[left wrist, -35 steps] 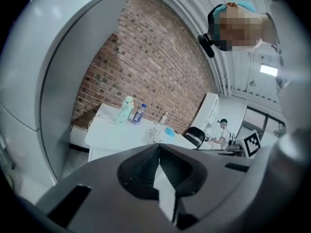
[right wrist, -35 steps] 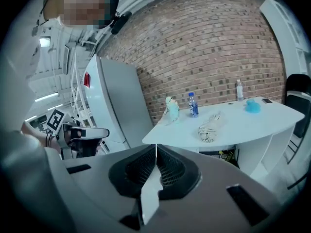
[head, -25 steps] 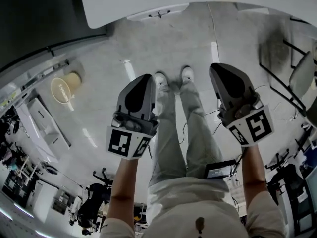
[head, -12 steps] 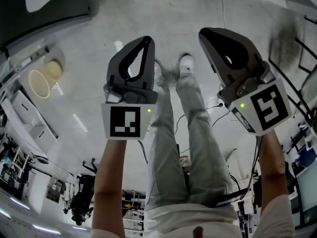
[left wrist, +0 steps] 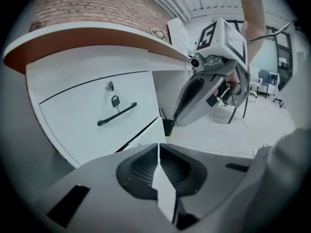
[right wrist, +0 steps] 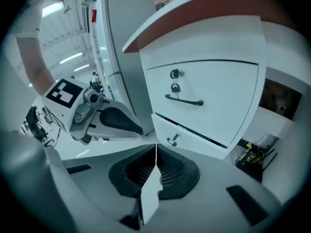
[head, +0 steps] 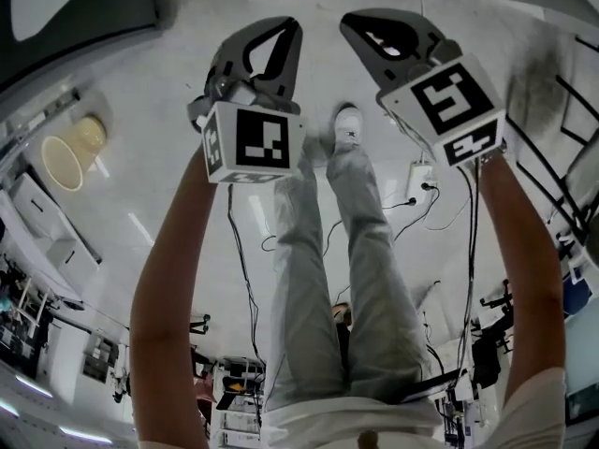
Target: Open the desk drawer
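Observation:
The white desk has a top drawer [left wrist: 97, 111] with a black bar handle [left wrist: 116, 114] and a key hanging in the lock [left wrist: 111, 87]. The right gripper view shows the same drawer [right wrist: 214, 98], its handle [right wrist: 183, 100] and the key [right wrist: 175, 74]. My left gripper [left wrist: 158, 152] is shut and empty, well short of the drawer front. My right gripper [right wrist: 155, 154] is also shut with nothing in it, apart from the drawer. In the head view the left gripper [head: 281, 36] and the right gripper [head: 365, 24] are held out side by side.
A lower drawer [right wrist: 189, 142] with a small pull [right wrist: 172, 139] sits under the top one. The desk top [left wrist: 97, 30] overhangs above. To the right is an open compartment with cables [right wrist: 252, 154]. A power strip [head: 418, 178], a round bin [head: 65, 157] and chairs [head: 562, 110] stand on the floor.
Both grippers have moved toward the top of the head view as the arms stretched out. The left gripper has rolled, so its marker cube faces differently. Both stayed shut.

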`<state>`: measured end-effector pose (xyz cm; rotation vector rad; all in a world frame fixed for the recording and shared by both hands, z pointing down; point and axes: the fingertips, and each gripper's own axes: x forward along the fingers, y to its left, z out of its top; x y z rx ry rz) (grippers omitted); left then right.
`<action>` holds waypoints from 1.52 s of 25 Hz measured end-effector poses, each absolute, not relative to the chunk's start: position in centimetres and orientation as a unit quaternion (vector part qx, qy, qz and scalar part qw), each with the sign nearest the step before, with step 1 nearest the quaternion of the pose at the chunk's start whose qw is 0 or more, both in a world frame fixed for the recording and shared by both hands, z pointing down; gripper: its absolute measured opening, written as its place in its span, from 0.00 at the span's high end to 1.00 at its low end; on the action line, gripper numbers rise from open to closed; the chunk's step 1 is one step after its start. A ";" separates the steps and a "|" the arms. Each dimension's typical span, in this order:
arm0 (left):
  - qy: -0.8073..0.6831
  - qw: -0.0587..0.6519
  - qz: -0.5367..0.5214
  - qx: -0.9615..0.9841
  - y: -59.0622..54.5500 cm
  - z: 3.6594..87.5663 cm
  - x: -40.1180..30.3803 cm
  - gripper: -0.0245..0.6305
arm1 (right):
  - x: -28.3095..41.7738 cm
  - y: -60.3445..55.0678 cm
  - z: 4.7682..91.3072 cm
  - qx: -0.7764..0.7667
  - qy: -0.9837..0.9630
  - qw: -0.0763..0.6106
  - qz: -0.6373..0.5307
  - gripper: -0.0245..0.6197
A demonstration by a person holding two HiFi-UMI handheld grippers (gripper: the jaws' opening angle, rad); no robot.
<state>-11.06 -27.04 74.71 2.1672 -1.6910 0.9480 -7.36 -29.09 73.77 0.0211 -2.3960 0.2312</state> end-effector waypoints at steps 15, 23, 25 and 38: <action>-0.454 0.066 0.521 0.720 -32.7 86.6 -15.4 0.77 | -13.2 -34.2 86.9 -0.045 -0.843 0.479 -0.240 0.91; -0.412 0.021 0.586 0.698 -34.0 89.7 -15.7 0.77 | -14.8 -34.7 90.3 -0.081 -0.789 0.502 -0.346 0.77; -0.405 0.011 0.601 0.689 -34.0 90.4 -16.0 0.77 | -14.9 -34.8 90.7 -0.087 -0.775 0.504 -0.371 0.77; -0.402 -0.076 0.619 0.670 -35.1 91.0 -16.4 0.93 | -15.3 -35.8 91.4 -0.071 -0.765 0.482 -0.421 0.91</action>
